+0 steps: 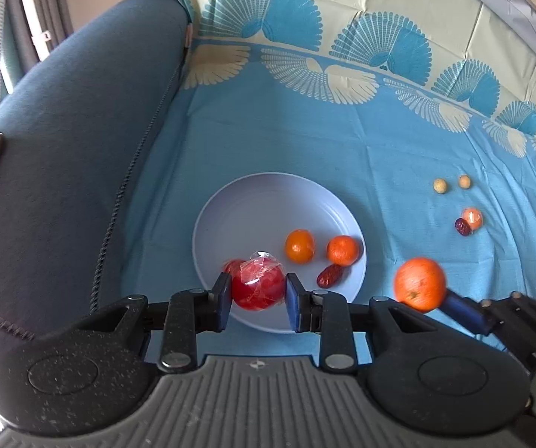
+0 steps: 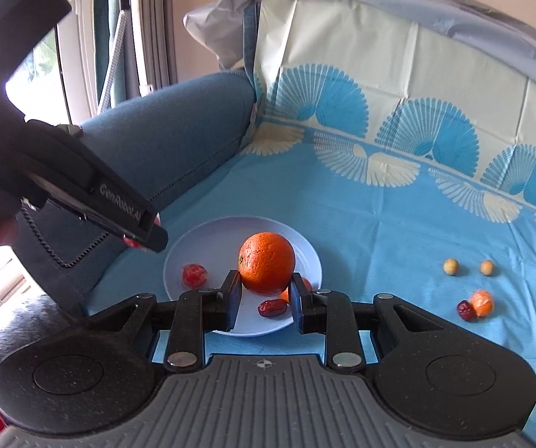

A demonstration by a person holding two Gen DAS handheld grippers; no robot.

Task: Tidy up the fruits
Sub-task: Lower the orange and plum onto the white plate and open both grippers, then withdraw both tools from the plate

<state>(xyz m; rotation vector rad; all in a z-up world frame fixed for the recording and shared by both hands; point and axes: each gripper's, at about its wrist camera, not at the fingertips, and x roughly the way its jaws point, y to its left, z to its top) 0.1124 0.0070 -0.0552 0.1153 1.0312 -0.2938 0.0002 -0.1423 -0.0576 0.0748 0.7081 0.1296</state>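
Left tool clamped a wrapped red fruit over the plate; right tool gripped an orange. Dates, tangerines lay just ahead; two small nuts off right.

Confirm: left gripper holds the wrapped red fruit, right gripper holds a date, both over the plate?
Not quite. The right gripper holds an orange, not a date; the right wrist view shows it. The left gripper does hold the wrapped red fruit over the plate.
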